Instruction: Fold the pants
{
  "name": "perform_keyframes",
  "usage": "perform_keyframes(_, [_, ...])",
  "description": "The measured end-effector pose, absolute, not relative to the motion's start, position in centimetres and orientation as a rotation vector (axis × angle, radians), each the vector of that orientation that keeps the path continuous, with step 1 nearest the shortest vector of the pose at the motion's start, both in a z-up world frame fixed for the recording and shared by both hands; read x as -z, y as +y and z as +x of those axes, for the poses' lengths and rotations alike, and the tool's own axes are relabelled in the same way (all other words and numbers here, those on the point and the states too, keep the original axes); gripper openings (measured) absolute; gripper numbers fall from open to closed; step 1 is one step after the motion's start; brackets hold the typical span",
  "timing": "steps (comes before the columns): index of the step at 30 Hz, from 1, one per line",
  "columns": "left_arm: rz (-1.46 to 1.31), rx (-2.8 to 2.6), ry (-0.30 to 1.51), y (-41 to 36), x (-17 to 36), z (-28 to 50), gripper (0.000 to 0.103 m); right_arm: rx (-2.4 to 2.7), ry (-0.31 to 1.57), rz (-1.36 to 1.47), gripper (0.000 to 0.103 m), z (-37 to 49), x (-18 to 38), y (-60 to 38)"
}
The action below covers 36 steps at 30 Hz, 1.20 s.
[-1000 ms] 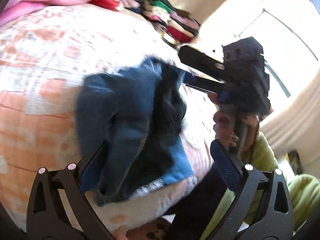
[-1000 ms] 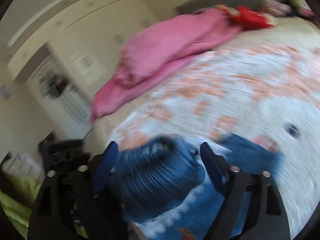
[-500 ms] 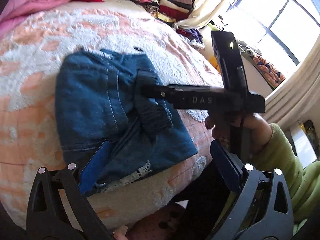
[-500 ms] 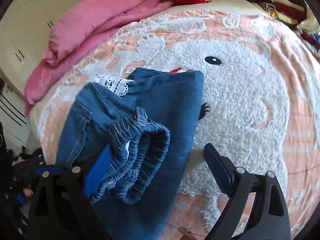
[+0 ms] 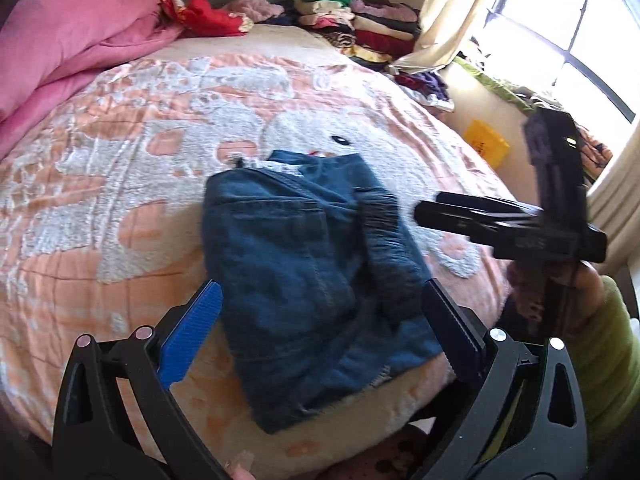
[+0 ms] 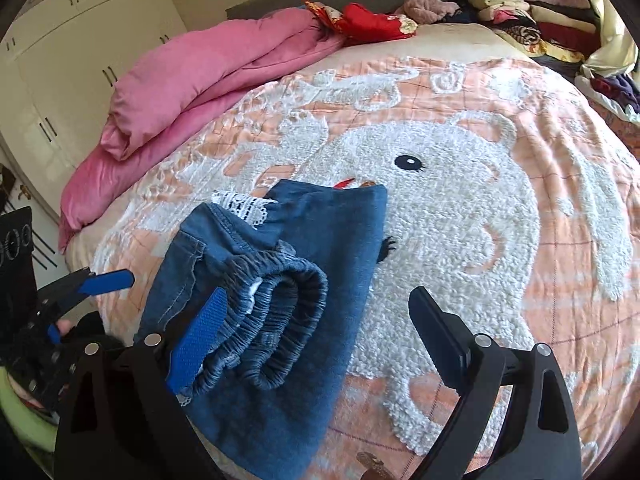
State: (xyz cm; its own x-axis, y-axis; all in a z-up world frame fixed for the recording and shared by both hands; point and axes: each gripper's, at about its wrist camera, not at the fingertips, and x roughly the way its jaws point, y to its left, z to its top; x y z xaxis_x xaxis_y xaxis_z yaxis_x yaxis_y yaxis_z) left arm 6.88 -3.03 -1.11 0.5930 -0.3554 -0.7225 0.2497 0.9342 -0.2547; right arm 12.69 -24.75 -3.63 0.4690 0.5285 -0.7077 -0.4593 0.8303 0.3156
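Note:
The blue denim pants lie folded in a small pile on the peach-and-white blanket, near the bed's front edge. White lace trim shows at the far end, and the gathered elastic waistband curls up on top. My left gripper hovers open over the near end of the pile, holding nothing. My right gripper is open too. Its blue pad sits just beside the waistband, and its black finger is over the bare blanket. Each gripper shows in the other's view: right gripper, left gripper.
A pink duvet is heaped at the back left, with a red garment beside it. A stack of folded clothes fills the back right corner. White wardrobes stand left. A window and curtain are right.
The pants were bunched and lifted between the grippers; now they rest flat in a folded pile. Both grippers have drawn back, and the left pad no longer touches the denim.

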Motion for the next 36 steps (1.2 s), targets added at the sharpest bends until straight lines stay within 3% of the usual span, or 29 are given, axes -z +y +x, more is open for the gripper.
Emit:
perform_keyframes(5, [-0.138, 0.307, 0.899, -2.1, 2.1, 8.5, 0.093, -0.58, 0.912, 0.082, 0.091, 13.0, 4.3, -25.2])
perform_keyframes(10, [-0.151, 0.269, 0.92, -1.2, 3.4, 9.9, 0.093, -0.586, 0.947, 0.067, 0.08, 13.4, 5.4, -24.7])
perform_keyframes(22, [-0.11, 0.24, 0.96, -1.2, 6.5, 11.6, 0.093, -0.575, 1.002, 0.019, 0.079, 13.8, 8.2, -23.2])
perform_keyframes(27, [-0.122, 0.245, 0.927, -1.1, 4.8, 10.6, 0.093, -0.552, 0.936, 0.026, 0.081, 12.7, 6.0, -23.9])
perform_keyframes(29, [-0.115, 0.243, 0.908, -1.2, 3.9, 10.0, 0.093, -0.538, 0.898, 0.023, 0.089, 12.1, 4.7, -24.2])
perform_keyframes(32, [-0.107, 0.229, 0.873, -1.2, 2.5, 8.9, 0.093, -0.526, 0.838, 0.03, 0.09, 10.9, 2.7, -24.6])
perform_keyframes(33, [-0.106, 0.22, 0.86, -1.2, 1.9, 8.4, 0.093, -0.519, 0.813, 0.028, 0.098, 10.2, 1.9, -24.7])
perform_keyframes(36, [-0.107, 0.205, 0.832, -0.9, 0.6, 7.2, 0.093, -0.51, 0.762, 0.022, 0.098, 8.9, 0.3, -24.9])
